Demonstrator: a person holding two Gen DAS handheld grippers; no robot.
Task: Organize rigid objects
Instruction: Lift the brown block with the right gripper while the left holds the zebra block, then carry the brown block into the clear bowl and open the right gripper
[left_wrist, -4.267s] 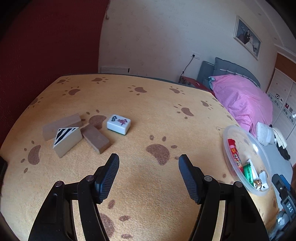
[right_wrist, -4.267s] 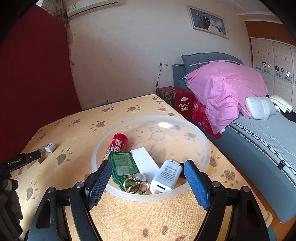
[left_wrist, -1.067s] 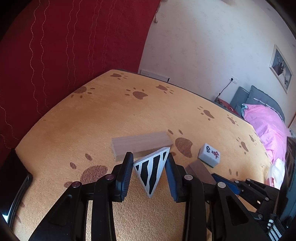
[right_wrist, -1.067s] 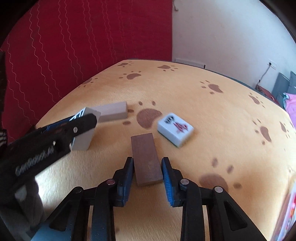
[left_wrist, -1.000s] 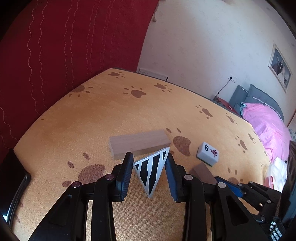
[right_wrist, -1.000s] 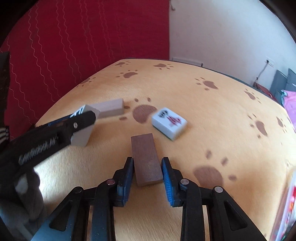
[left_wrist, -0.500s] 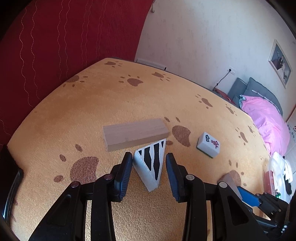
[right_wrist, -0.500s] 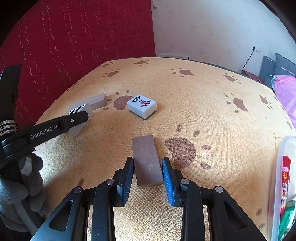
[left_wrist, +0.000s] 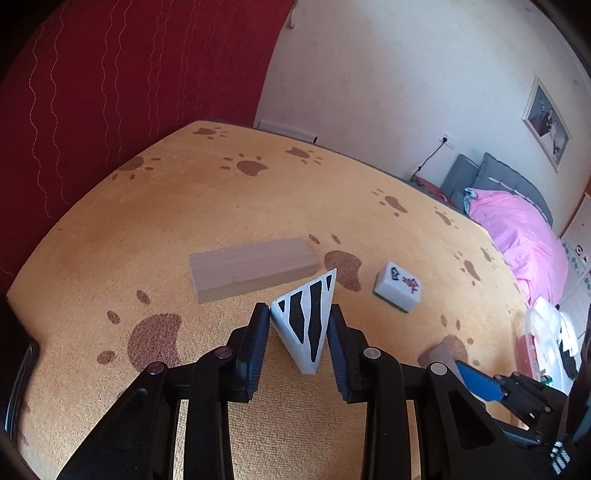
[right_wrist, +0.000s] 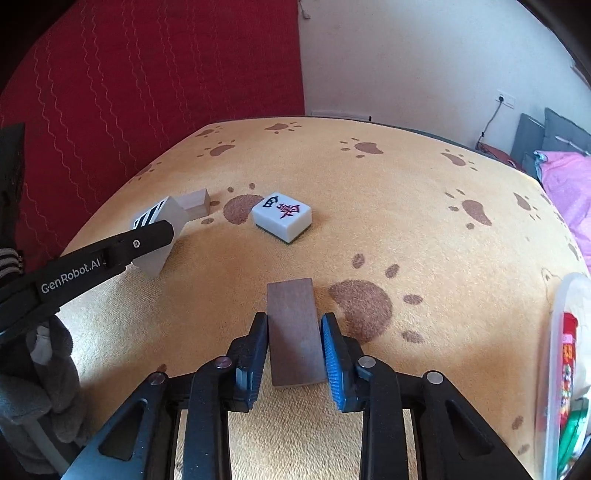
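Left claw (left_wrist: 297, 334) clamps a zebra-striped wedge block (left_wrist: 308, 317), just lifted near the worktop's (left_wrist: 221, 206) left edge, its jaws freshly tightened. Right claw (right_wrist: 293, 350) grips a dark brown block (right_wrist: 293, 328) toward the near edge, jaws just pressed closer, a mahjong tile (right_wrist: 282, 216) lying farther back.

Worktop (left_wrist: 221, 206): orange-yellow plush cover w/ brown paw prints all over. Triangular block (left_wrist: 308, 325) at 6 o'clock, left-wrist view: pale grey-white sides, top face white w/ black stripes. Long wooden block (left_wrist: 251, 267) at its 11 o'clock: plain light tan. Mahjong tile (left_wrist: 398, 287) at its 2 o'clock: white face, black + red characters, green back. Flat block (right_wrist: 293, 332) at 6 o'clock, right-wrist view: dark brown, no pattern. Left tongs (left_wrist: 297, 350): black, black pads. Right tongs (right_wrist: 293, 360): black frame, blue pad on right finger. Curtain (left_wrist: 110, 92): deep red w/ thin wavy vertical lines. Wall (left_wrist: 388, 74): off-white. Quilt (left_wrist: 517, 229): pink. Plastic bowl (right_wrist: 554, 369) at 3 o'clock, right-wrist view: clear, red + green items inside.
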